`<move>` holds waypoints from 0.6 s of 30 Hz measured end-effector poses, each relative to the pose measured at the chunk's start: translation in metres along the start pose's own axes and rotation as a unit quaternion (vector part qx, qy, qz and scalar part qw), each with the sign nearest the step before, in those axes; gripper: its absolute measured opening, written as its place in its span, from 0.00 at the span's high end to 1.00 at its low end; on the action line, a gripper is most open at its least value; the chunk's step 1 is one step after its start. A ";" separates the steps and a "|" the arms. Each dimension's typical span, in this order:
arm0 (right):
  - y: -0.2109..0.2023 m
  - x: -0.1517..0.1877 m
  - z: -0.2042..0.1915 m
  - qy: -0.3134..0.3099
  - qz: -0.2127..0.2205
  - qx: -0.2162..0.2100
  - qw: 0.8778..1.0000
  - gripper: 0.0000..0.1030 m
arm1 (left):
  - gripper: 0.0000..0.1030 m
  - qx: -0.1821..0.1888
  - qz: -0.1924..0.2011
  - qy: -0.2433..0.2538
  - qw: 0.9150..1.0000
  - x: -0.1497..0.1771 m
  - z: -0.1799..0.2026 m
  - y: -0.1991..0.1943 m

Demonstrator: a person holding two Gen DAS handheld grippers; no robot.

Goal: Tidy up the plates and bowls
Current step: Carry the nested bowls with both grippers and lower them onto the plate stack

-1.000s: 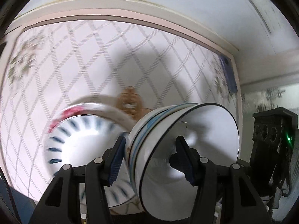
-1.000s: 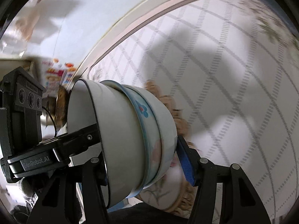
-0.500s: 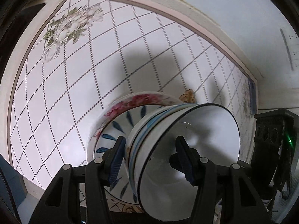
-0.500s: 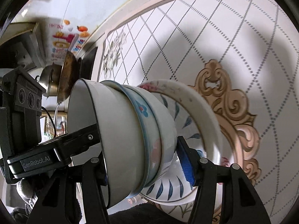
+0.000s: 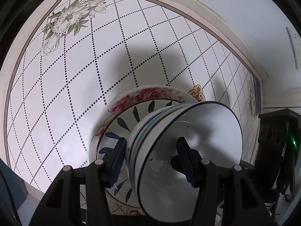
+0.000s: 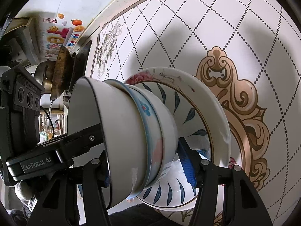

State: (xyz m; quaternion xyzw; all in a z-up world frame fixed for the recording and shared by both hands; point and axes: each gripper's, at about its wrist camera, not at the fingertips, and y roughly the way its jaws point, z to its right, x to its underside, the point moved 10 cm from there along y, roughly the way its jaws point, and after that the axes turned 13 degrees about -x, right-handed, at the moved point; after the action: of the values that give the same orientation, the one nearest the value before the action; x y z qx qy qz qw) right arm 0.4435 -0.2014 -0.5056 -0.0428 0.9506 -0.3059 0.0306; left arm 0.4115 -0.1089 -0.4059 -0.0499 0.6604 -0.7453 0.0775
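Holding a nested stack of bowls with both grippers above plates on a patterned desk.
Left wrist view: the left gripper [image 5: 152, 160] pinches the stack of bowls [image 5: 188, 150] by its wall, over the stacked plates [image 5: 131, 101] on the desk [image 5: 75, 94]. Right wrist view: the right gripper [image 6: 144, 165] clamps the same stack of bowls [image 6: 131, 128] across its height, the lowest bowl just above the leaf-patterned plate [image 6: 188, 113].

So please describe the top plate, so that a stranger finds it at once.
On the diamond-patterned table lies a stack of plates, under the nested bowls that both claws hold. The top plate carries dark blue leaves; the wider plate beneath has pink roses.
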 end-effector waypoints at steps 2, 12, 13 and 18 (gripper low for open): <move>0.002 -0.001 -0.001 -0.001 0.000 0.001 1.000 0.41 | 0.49 0.001 0.001 0.001 1.000 -0.001 0.000 0.000; -0.003 0.002 -0.005 -0.005 0.012 0.025 1.000 0.41 | 0.49 -0.023 0.028 0.026 0.999 -0.001 -0.007 -0.016; -0.007 0.003 -0.006 -0.006 0.017 0.030 0.999 0.41 | 0.49 -0.029 0.033 0.029 0.999 0.000 -0.009 -0.019; -0.029 0.012 -0.013 0.000 0.050 0.060 0.997 0.41 | 0.49 -0.058 0.069 0.058 0.994 0.008 -0.017 -0.040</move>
State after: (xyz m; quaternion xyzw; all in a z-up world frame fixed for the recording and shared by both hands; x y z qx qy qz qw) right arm 0.4327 -0.2191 -0.4786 0.0069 0.9315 -0.3604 0.0486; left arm 0.3982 -0.0896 -0.3681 0.0344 0.7076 -0.7004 0.0871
